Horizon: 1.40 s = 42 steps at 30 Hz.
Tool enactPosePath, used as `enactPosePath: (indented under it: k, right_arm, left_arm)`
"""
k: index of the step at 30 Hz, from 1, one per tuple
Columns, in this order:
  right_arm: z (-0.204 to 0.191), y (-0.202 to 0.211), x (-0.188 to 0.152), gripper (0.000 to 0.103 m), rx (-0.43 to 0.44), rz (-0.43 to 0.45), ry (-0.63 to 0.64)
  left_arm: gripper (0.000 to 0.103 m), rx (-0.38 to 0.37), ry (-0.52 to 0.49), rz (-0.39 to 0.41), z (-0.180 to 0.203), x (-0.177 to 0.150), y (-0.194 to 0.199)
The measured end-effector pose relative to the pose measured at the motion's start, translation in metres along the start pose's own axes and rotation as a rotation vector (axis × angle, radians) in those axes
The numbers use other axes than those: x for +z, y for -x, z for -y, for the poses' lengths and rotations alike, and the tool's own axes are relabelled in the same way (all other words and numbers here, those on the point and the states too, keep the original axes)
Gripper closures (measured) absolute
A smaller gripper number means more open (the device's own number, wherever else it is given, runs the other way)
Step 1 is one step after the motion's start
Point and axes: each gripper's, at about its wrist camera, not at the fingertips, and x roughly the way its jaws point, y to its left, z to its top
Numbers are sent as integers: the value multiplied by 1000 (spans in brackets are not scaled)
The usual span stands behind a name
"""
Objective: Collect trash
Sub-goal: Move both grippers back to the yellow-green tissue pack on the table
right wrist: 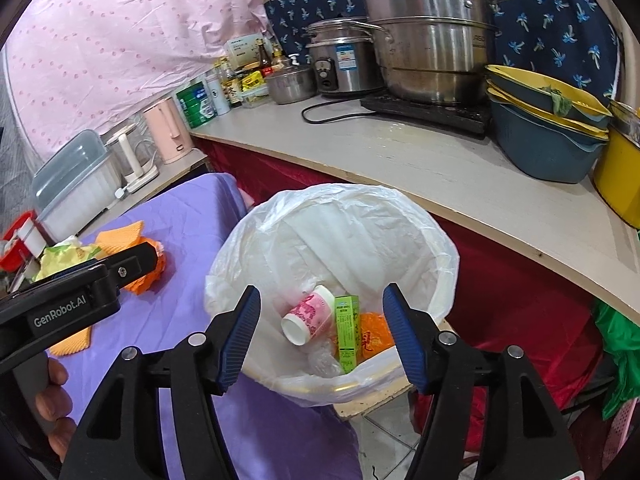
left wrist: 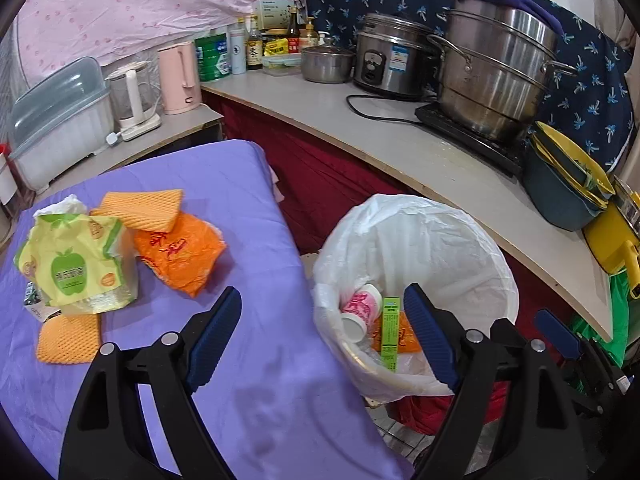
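Both grippers hang over the edge of the purple-covered table [left wrist: 256, 240], and both are empty. The left gripper [left wrist: 322, 336] has its jaws spread wide with nothing between the blue pads; one finger sits over the purple cloth, the other over the rim of the bin. The right gripper [right wrist: 320, 330] has its jaws apart too, framing the mouth of the bin [right wrist: 440, 280] from above, pads touching nothing.

The bin stands on the floor just beside the table, lined with a white plastic bag. Down inside lie a pink-and-white cup [right wrist: 308, 314] on its side, a green box [right wrist: 347, 332] next to it, an orange wrapper [right wrist: 374, 334] on the far side of the box, and some clear crumpled plastic [right wrist: 326, 360] near the front rim.

Plenty of trash still sits on the table: a yellow-green apple bag [left wrist: 76, 264], an orange plastic bag [left wrist: 180, 252] touching it, an orange foam net [left wrist: 140, 208] behind them, and a second foam net [left wrist: 68, 338] nearer the camera. Something white [left wrist: 64, 202] pokes out behind the apple bag.

In the right wrist view a hand [right wrist: 52, 400] shows at the lower left, under the left gripper's body.

Behind the bin runs a counter [right wrist: 400, 168] with steel pots [right wrist: 432, 40], a rice cooker [right wrist: 344, 64] and stacked basins [right wrist: 548, 136].
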Motion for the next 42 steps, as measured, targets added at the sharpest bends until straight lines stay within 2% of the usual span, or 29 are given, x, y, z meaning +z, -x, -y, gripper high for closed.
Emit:
enactPosePath:
  k: [12,22,33,42]
  right_arm:
    - [-64,4,-9,41,76,-13,85]
    - [-127,-5,-22,41,152,-52,162]
    - [-192,-18,-40,41,223,-92,231]
    - [-232,-39,-48,41,257,-123,270]
  left_arm:
    - [24,74,100,-3,-72,-17,18]
    - [23,206,205,-15,-156,-42,33]
    - [22,304,342,-37,-243,-71,45]
    - [22,322,431,-79,-297,-92,39]
